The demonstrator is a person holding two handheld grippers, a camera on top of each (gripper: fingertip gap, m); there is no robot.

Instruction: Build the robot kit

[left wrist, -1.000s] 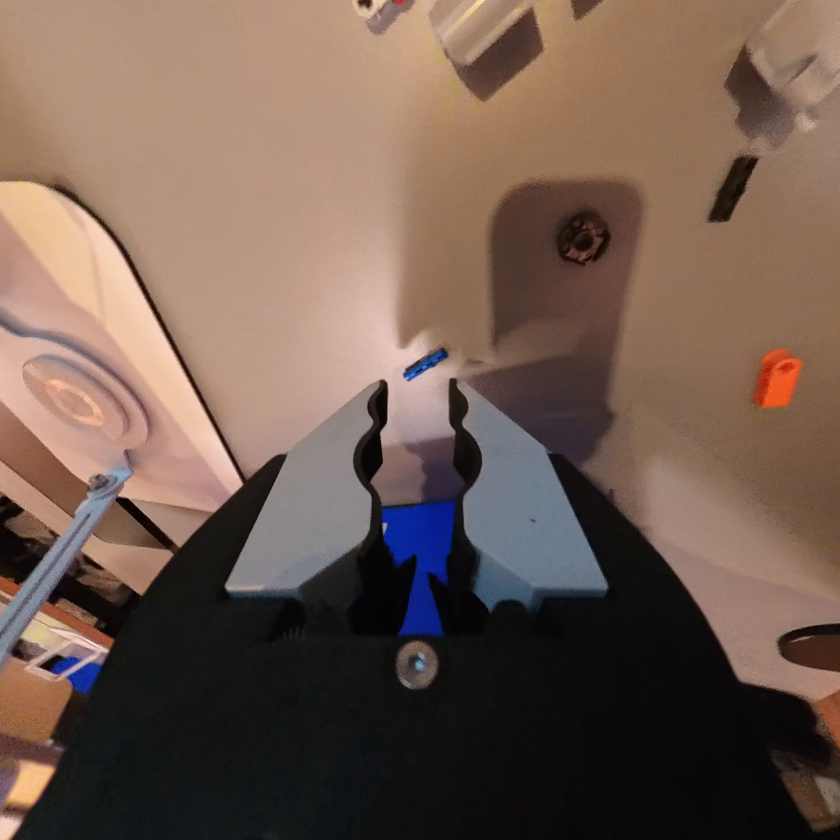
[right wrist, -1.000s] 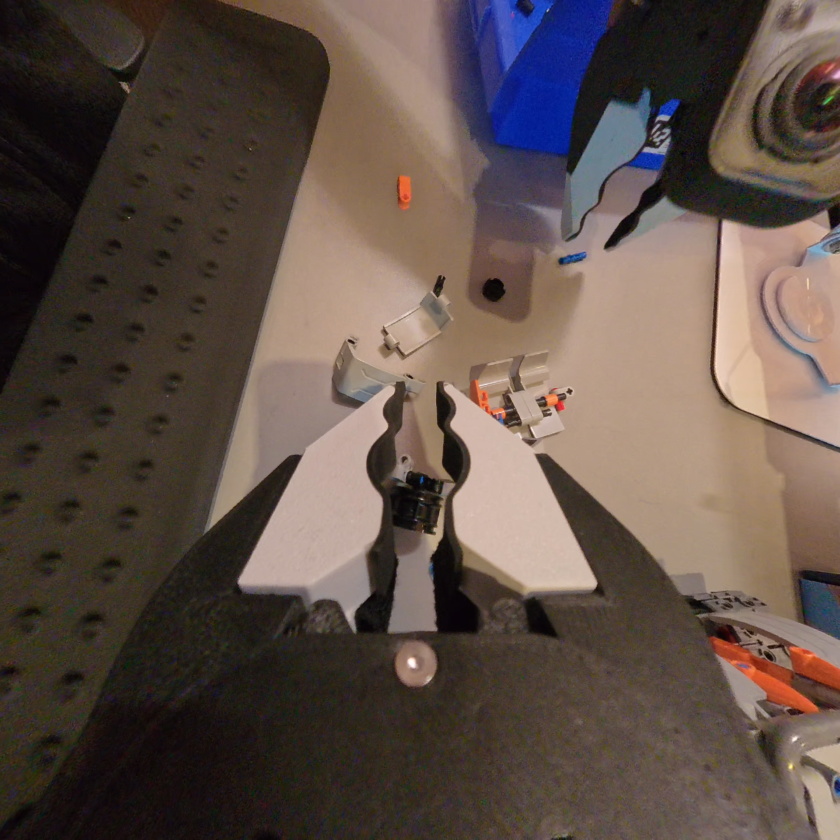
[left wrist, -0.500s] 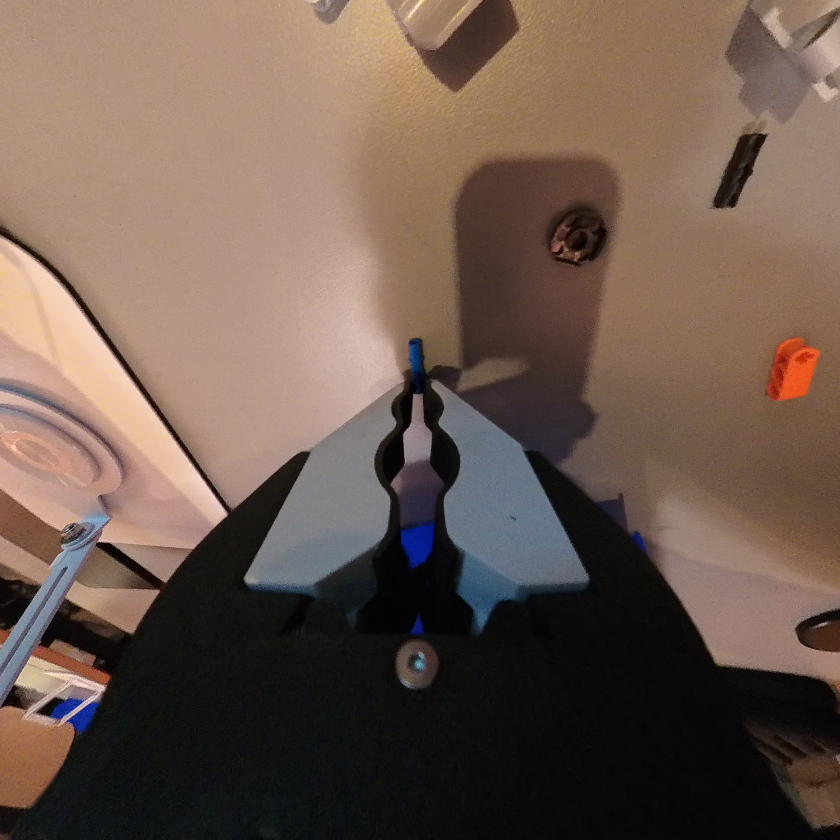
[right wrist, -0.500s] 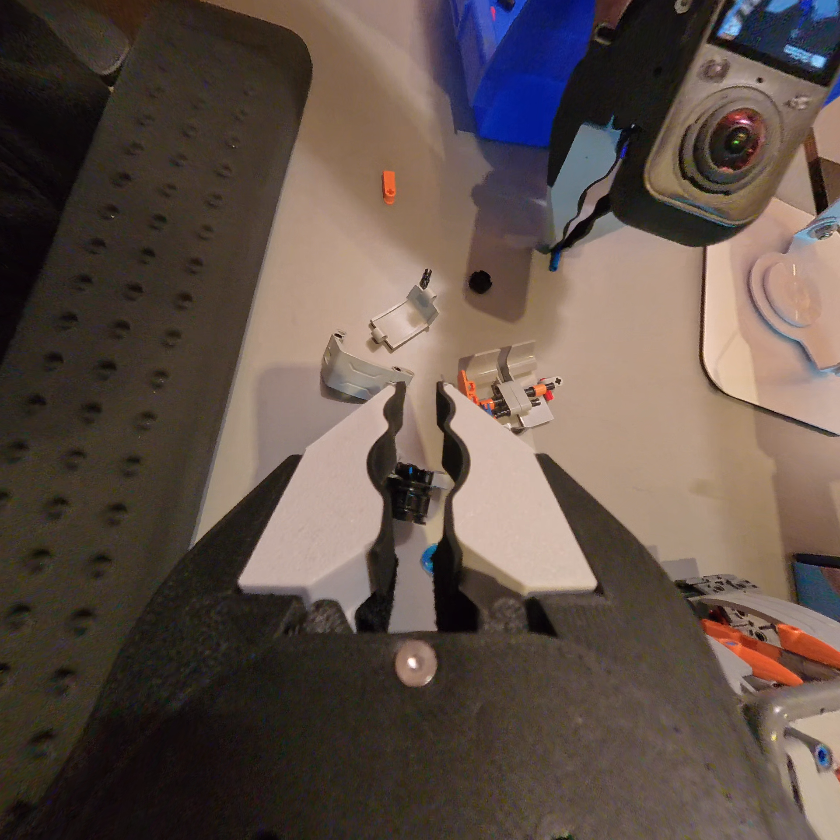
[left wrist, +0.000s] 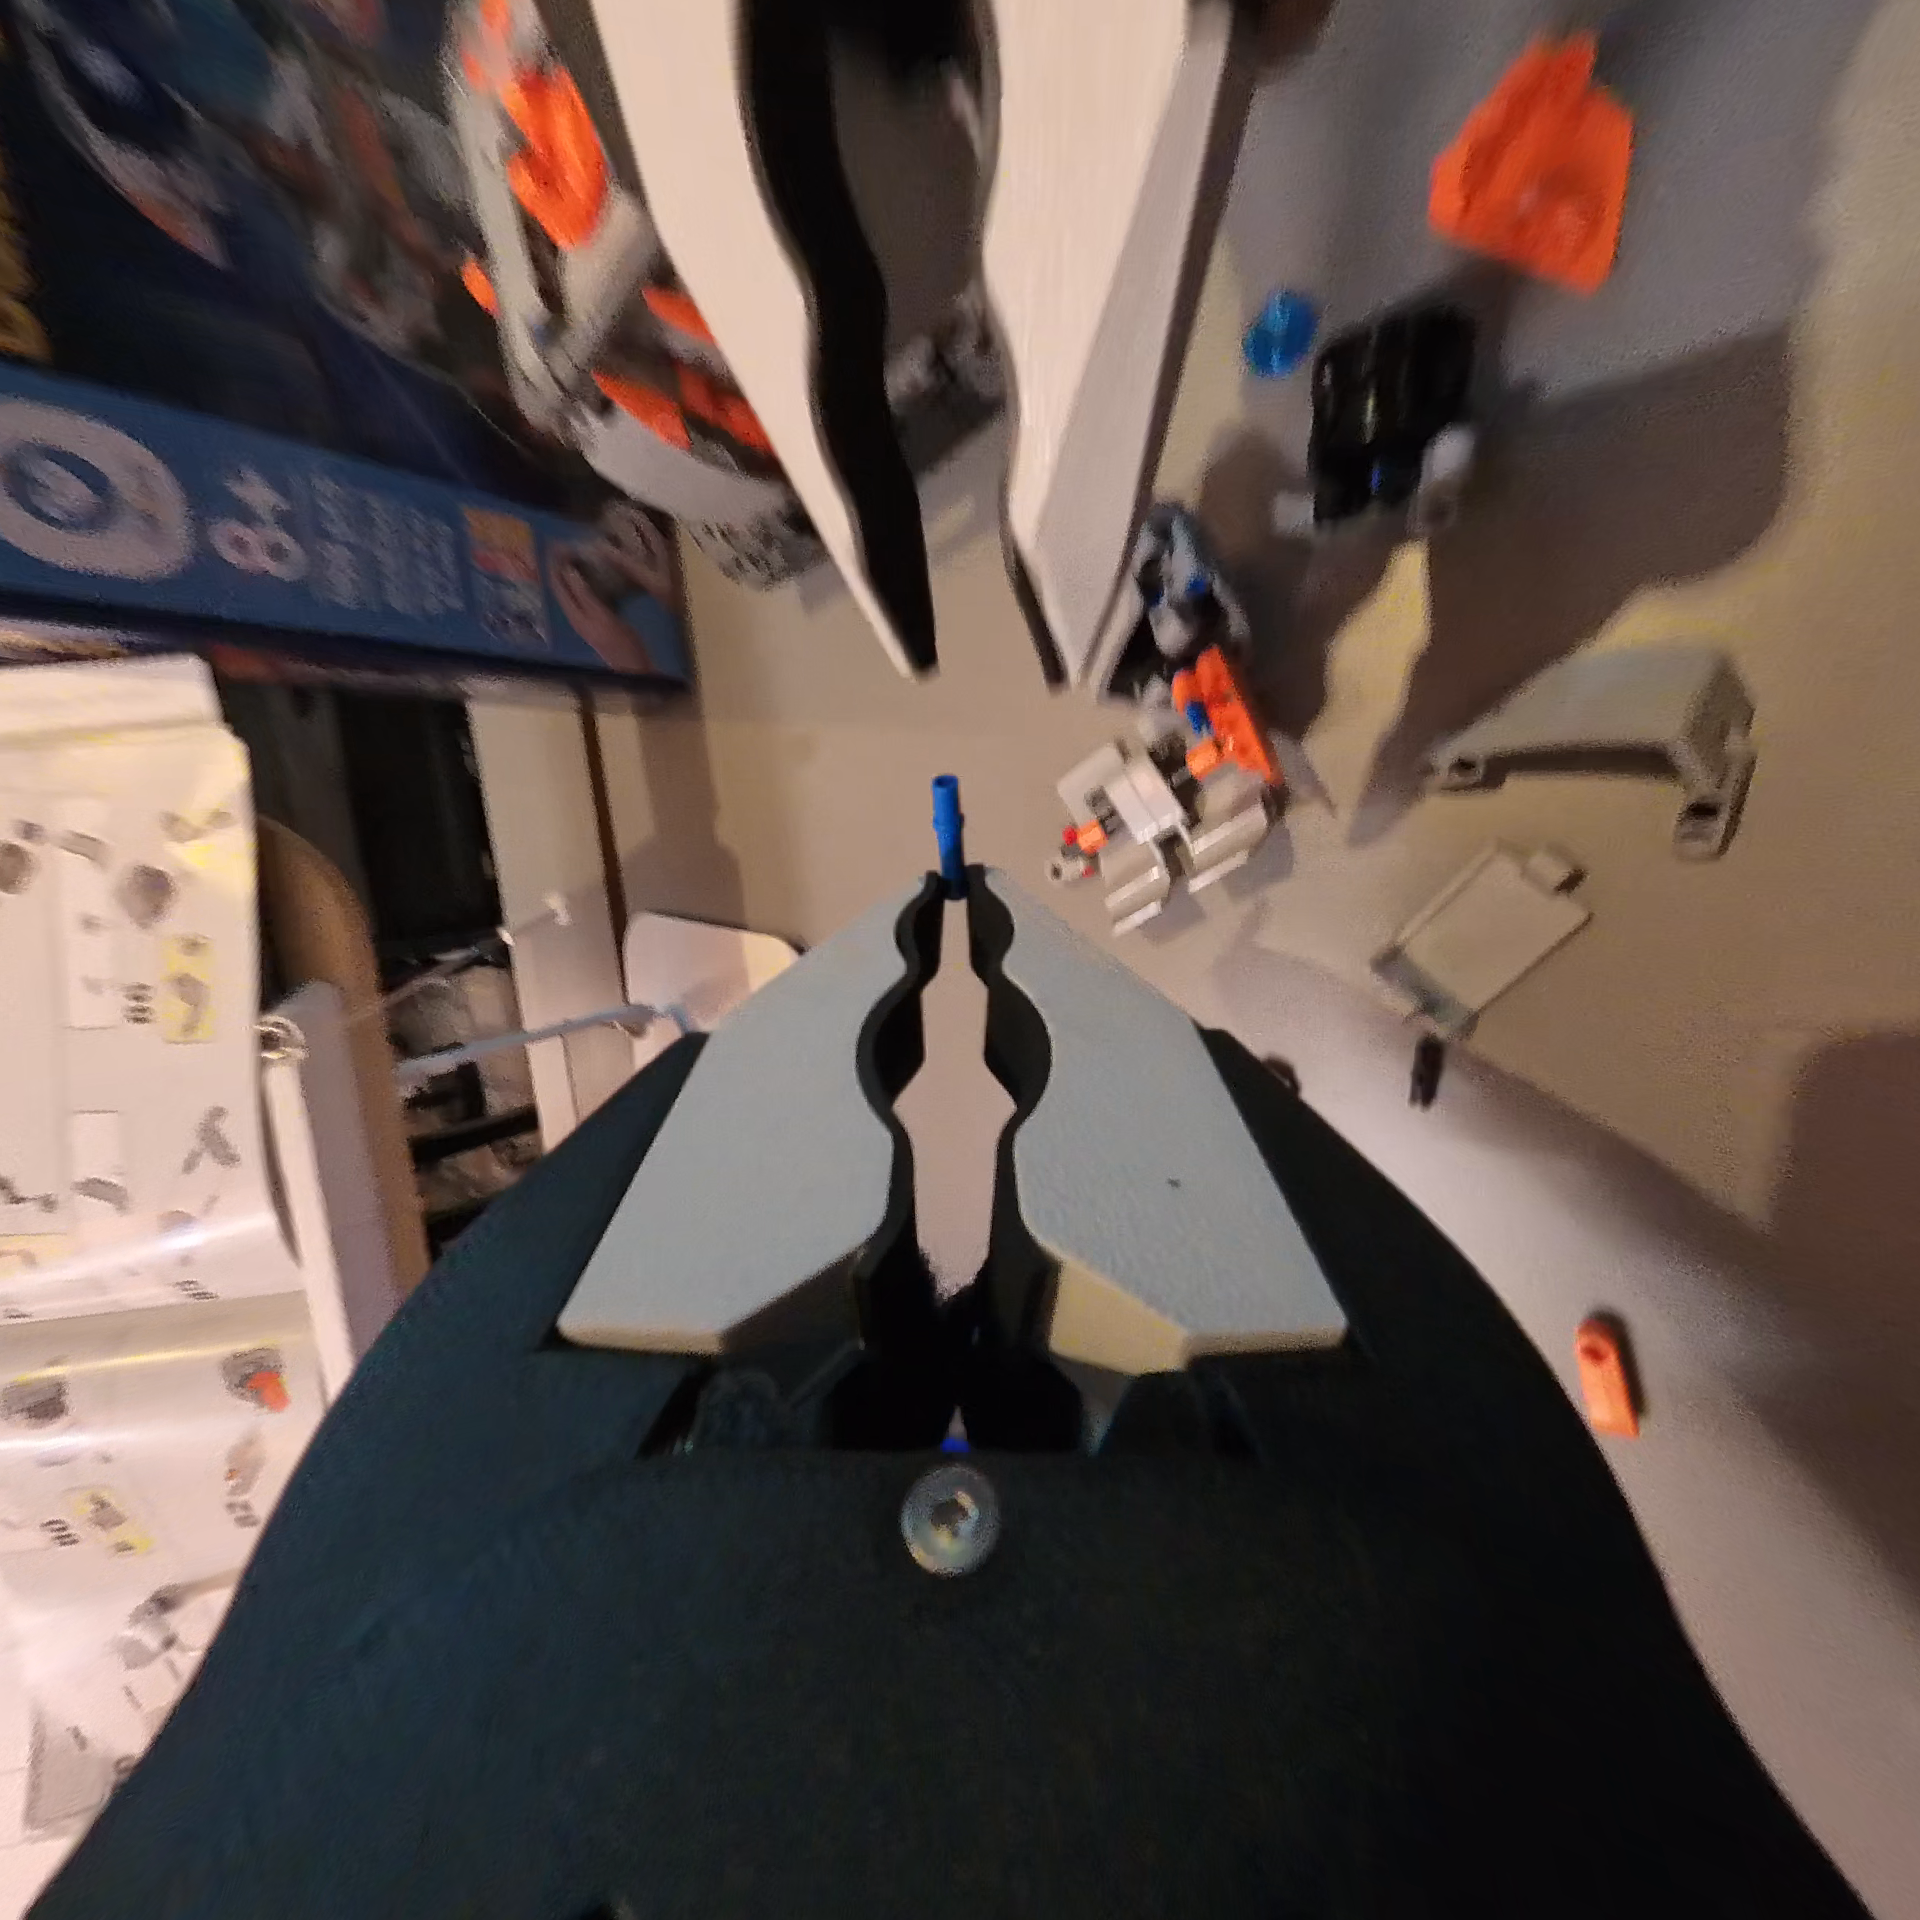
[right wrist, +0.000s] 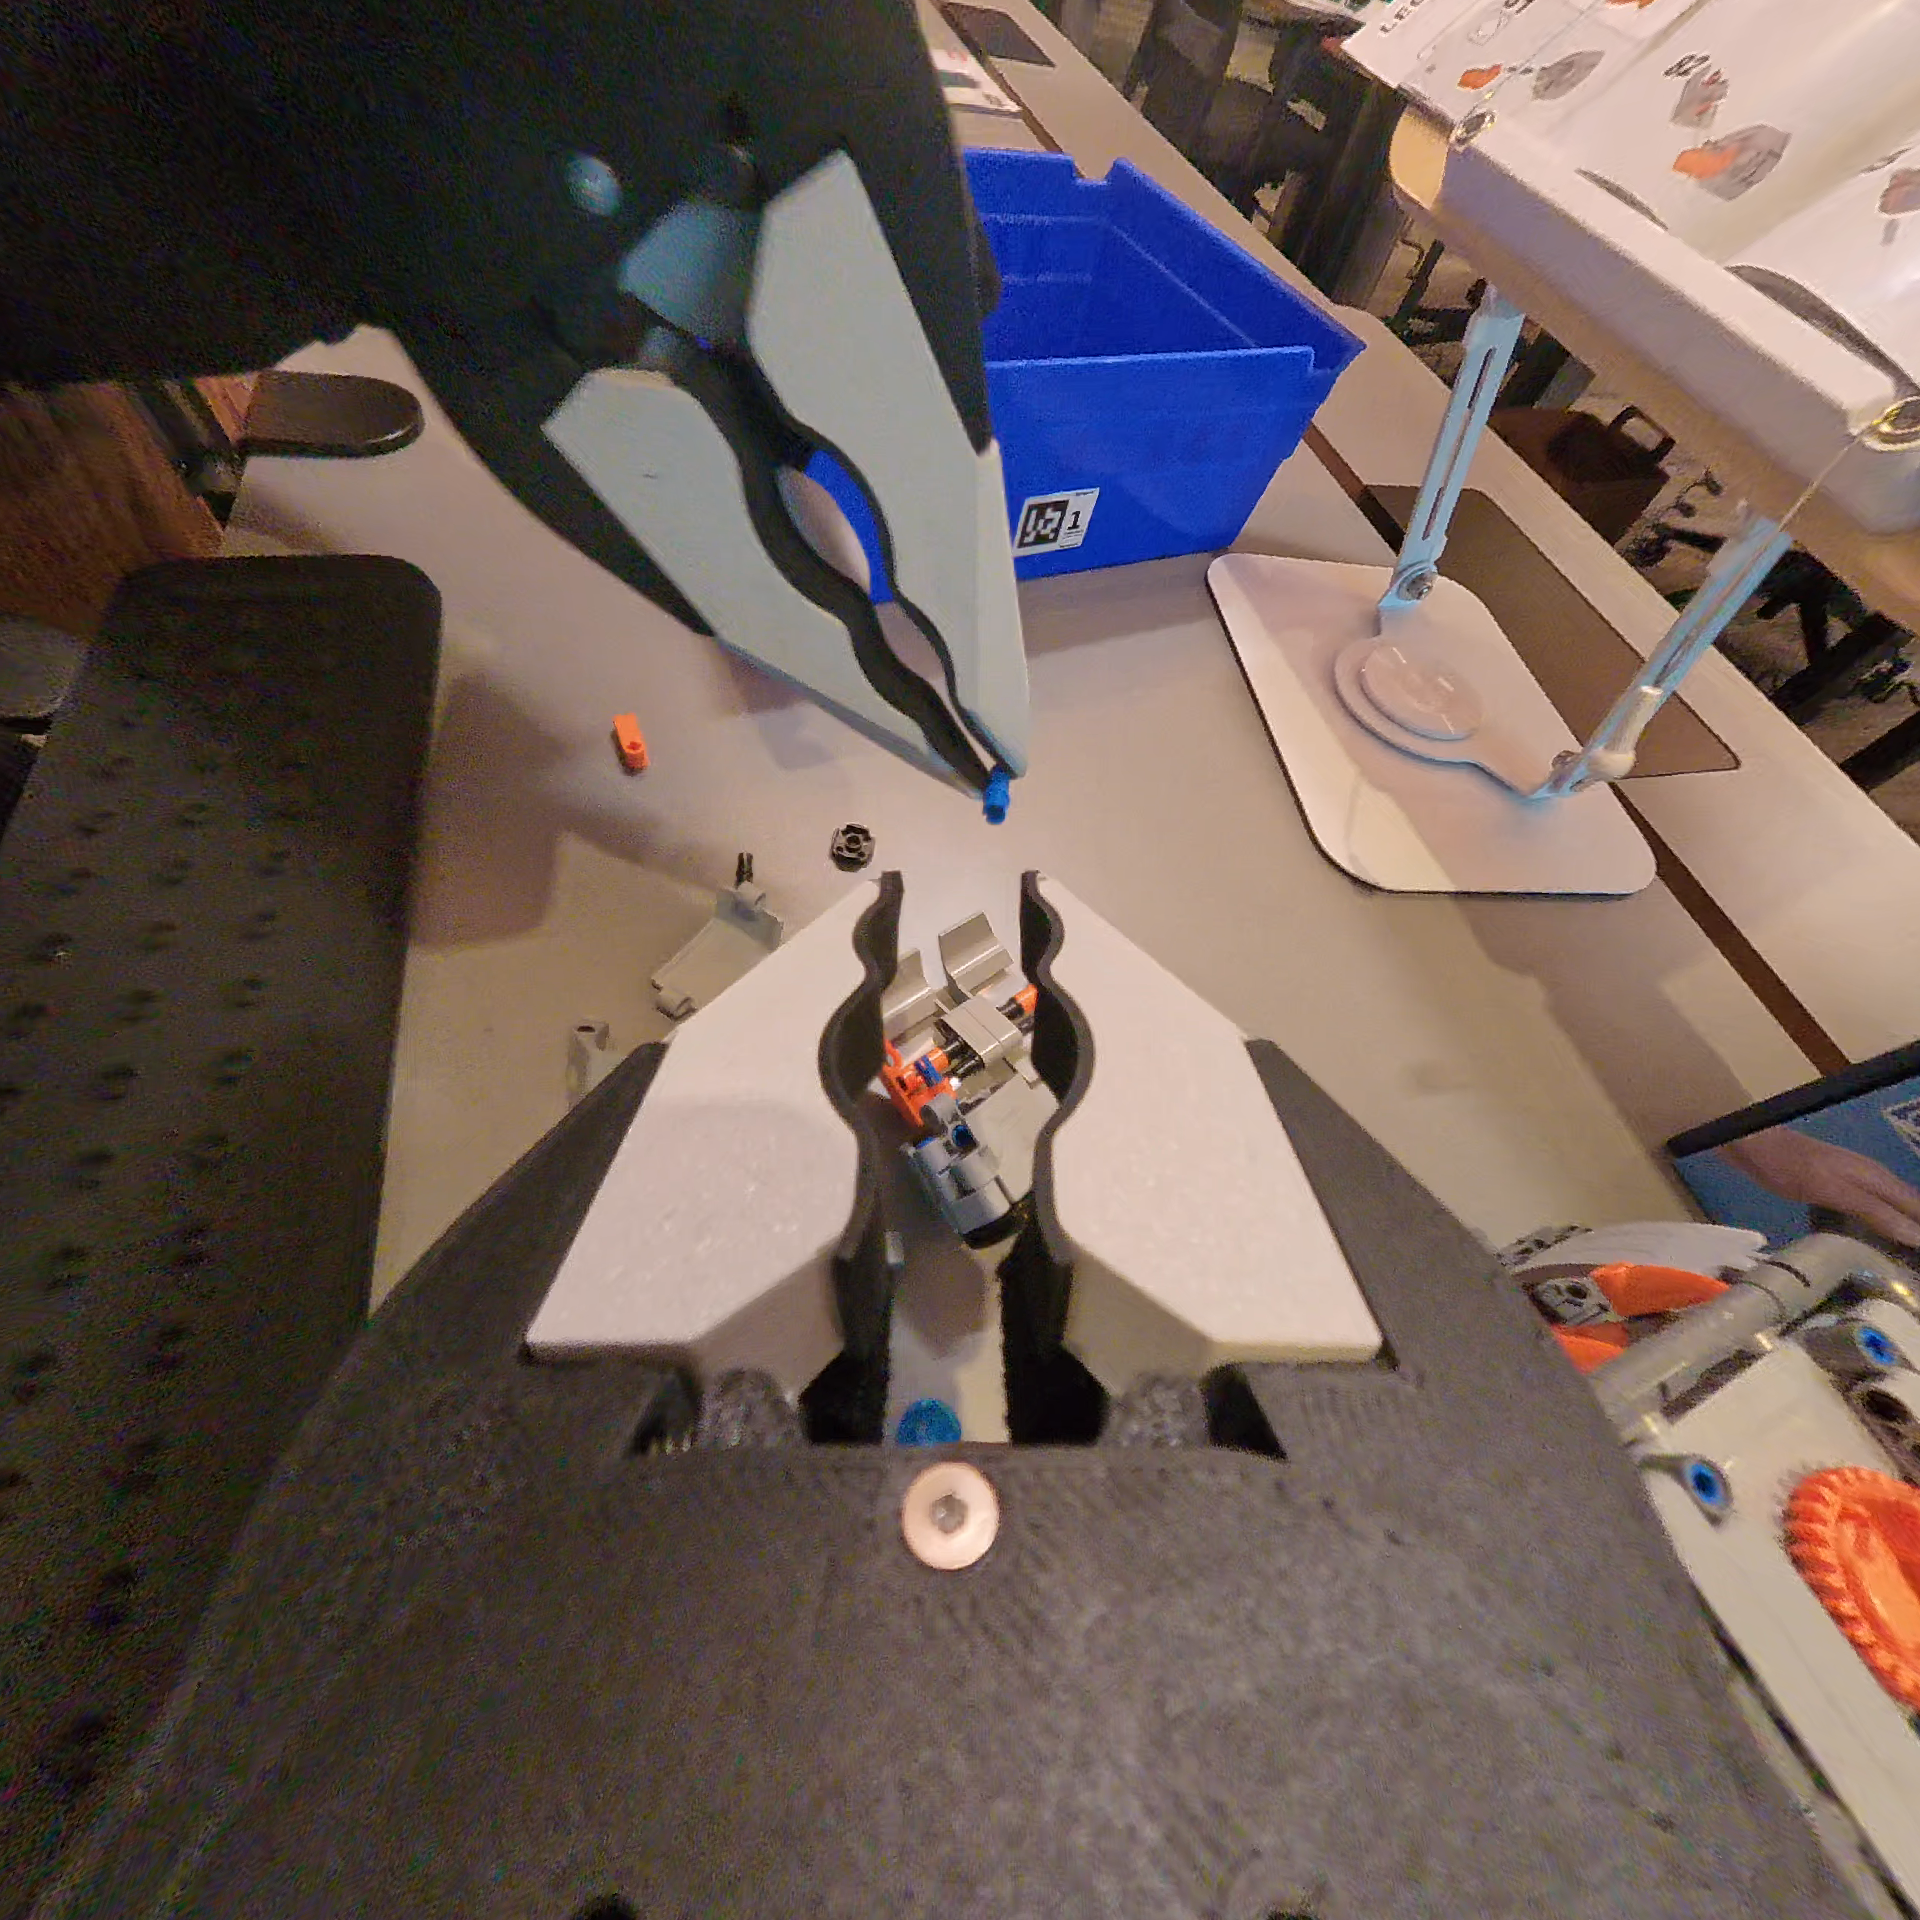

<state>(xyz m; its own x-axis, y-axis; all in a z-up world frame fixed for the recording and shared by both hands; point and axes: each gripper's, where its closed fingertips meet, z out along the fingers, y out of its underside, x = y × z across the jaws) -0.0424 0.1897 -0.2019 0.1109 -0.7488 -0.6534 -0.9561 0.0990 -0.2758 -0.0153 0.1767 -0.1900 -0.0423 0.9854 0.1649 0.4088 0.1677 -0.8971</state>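
Observation:
My left gripper (left wrist: 954, 885) is shut on a small blue pin (left wrist: 947, 826) that sticks out past its tips. It is held above the table. It also shows in the right wrist view (right wrist: 987, 764), with the pin (right wrist: 997, 798) pointing down. My right gripper (right wrist: 961, 883) is open and hovers low over the table. Between its fingers I see a small grey and orange brick assembly (right wrist: 961, 1023) and a grey and black piece (right wrist: 966, 1184) close to one finger. I cannot tell if that piece touches it. The right gripper also shows in the left wrist view (left wrist: 977, 665).
On the beige table (right wrist: 1195, 935) lie an orange piece (right wrist: 629, 743), a black round piece (right wrist: 852, 845), a grey panel (right wrist: 717, 945) and a curved grey piece (left wrist: 1600, 748). A blue bin (right wrist: 1132, 416), a white stand base (right wrist: 1455, 748), a black perforated mat (right wrist: 208, 935) and a large brick model (right wrist: 1714, 1403) surround them. Less than 4 cm separates the two grippers' tips.
The left gripper closed on the blue pin, lifted it off the table and swung round. The right gripper opened wider and moved over the small assembly; the black piece is no longer between its fingers.

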